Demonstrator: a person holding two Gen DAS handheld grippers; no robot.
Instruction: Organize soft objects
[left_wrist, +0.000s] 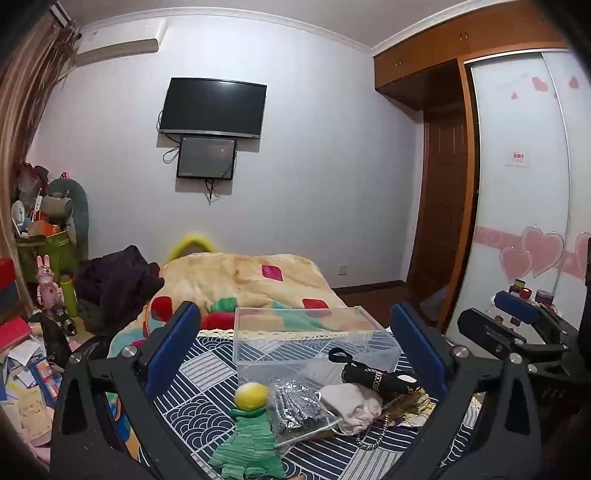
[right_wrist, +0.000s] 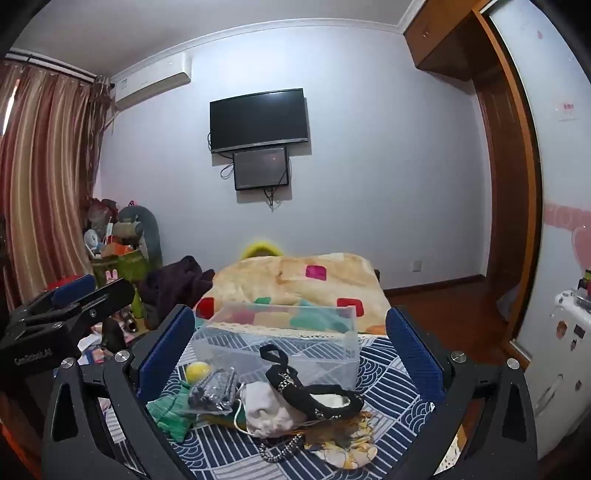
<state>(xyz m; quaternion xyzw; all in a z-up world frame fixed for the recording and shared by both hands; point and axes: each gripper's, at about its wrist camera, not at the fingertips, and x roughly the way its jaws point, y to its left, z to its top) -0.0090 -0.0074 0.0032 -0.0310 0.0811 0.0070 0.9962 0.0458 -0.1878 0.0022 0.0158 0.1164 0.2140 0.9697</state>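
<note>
Soft objects heaped on blue patterned cloth (left_wrist: 207, 373), just before clear plastic box (left_wrist: 314, 332): green knitted doll with yellow head (left_wrist: 251, 421), bagged dark sparkly item (left_wrist: 299, 410), pale cloth pouch (right_wrist: 269, 410), black strappy piece with chain (right_wrist: 317, 391). Yellow floral fabric (right_wrist: 343, 443) under the heap plain only from right wrist. Left gripper (left_wrist: 303, 350) and right gripper (right_wrist: 291, 350) both spread wide, gripping nothing, hovering near the heap.

The left tool (right_wrist: 74, 295) body reads roughly "GenRobot.AI", blurred.
</note>
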